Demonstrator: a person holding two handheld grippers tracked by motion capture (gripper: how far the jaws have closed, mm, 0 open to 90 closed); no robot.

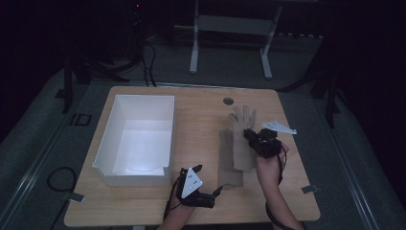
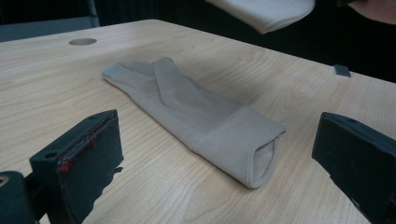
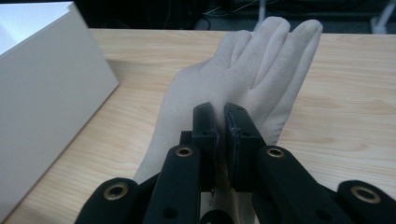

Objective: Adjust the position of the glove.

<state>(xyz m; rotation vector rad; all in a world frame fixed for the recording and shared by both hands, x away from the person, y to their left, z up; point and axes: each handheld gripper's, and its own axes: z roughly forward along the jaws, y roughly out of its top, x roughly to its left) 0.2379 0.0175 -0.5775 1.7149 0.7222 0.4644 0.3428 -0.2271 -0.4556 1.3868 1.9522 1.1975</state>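
My right tool [image 3: 223,128] clenched on beige glove [image 3: 243,70], lifted off worktop [image 1: 201,120]. My left tool [image 2: 219,154] released, second glove [image 2: 196,112] lying flat ahead.

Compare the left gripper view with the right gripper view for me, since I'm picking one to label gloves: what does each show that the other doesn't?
Left gripper view alone: a folded beige glove lying flat on the table, between the left gripper's open jaws.

Right gripper view alone: the white box and the right gripper shut on a second glove, its fingers spread.

Both: the wooden tabletop and that held glove, whose cuff hangs at the left gripper view's top edge.
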